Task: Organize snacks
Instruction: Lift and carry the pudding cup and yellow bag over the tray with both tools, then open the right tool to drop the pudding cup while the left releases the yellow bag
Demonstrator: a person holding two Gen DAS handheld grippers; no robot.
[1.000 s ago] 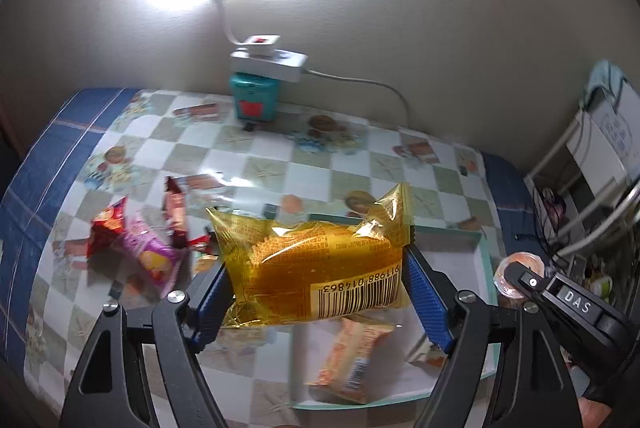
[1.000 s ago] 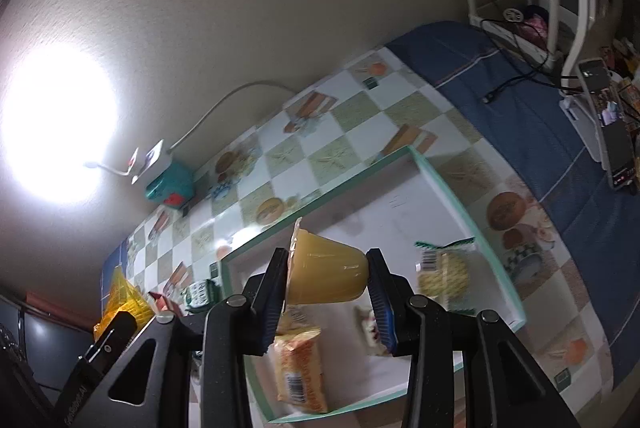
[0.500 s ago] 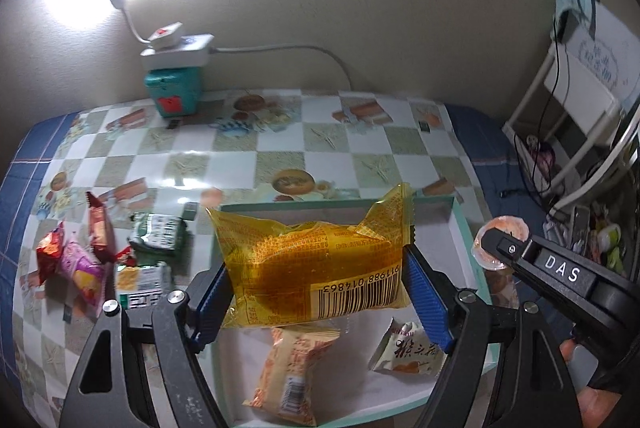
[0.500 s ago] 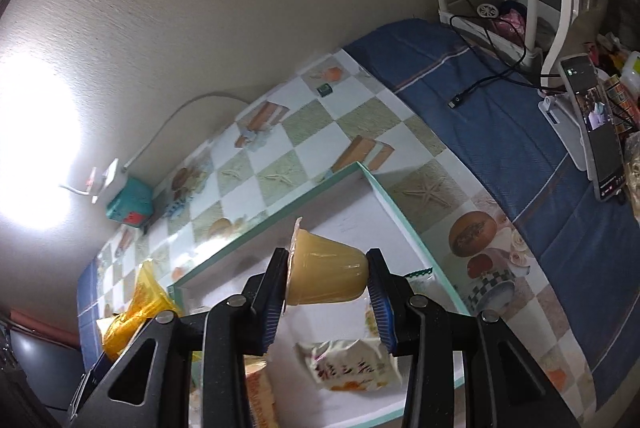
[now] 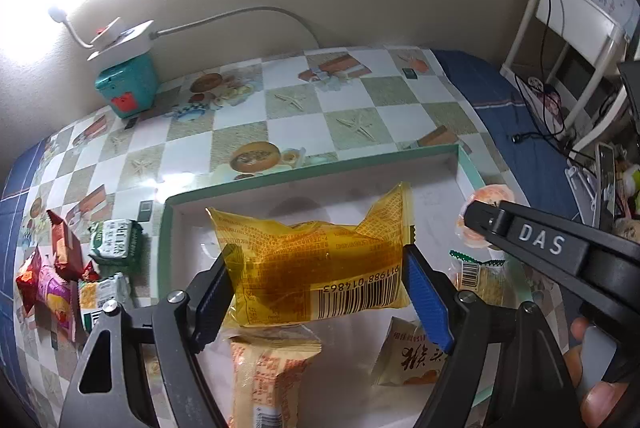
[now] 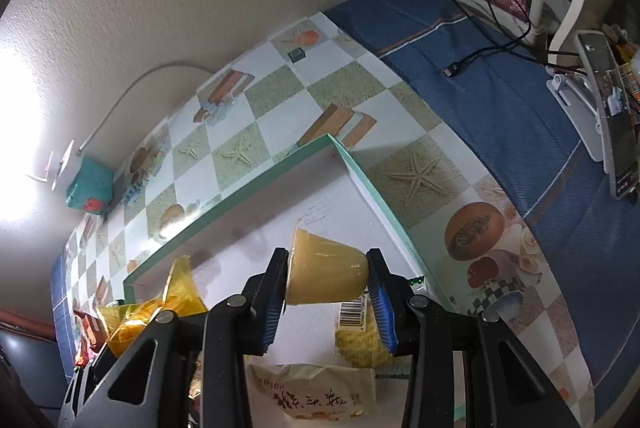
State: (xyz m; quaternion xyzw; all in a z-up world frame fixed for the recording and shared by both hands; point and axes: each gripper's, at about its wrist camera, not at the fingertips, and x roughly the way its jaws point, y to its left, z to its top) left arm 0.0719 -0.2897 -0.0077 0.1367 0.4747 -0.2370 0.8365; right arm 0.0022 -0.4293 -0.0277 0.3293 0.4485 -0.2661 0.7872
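Observation:
My left gripper (image 5: 320, 292) is shut on a yellow snack packet (image 5: 316, 268) with a barcode, held above the white tray with a green rim (image 5: 320, 167). My right gripper (image 6: 328, 292) is shut on a yellow jelly cup (image 6: 326, 276), held over the tray's (image 6: 272, 171) right part. The right gripper's body also shows in the left wrist view (image 5: 540, 240), with the cup's lid (image 5: 480, 211) at its tip. In the tray lie an orange packet (image 5: 268, 380), a cream packet (image 6: 316, 392) with writing, and a yellow barcode packet (image 6: 360, 336).
Several loose snack packets (image 5: 68, 280) lie on the checked tablecloth left of the tray. A teal box with a white power strip (image 5: 124, 67) stands at the wall. A phone on a stand (image 6: 608, 115) and a cable (image 6: 480, 55) lie on the blue cloth to the right.
Both grippers have moved rightward and forward over the tray with their snacks still held. The loose packets have slid to the left edge of the left wrist view.

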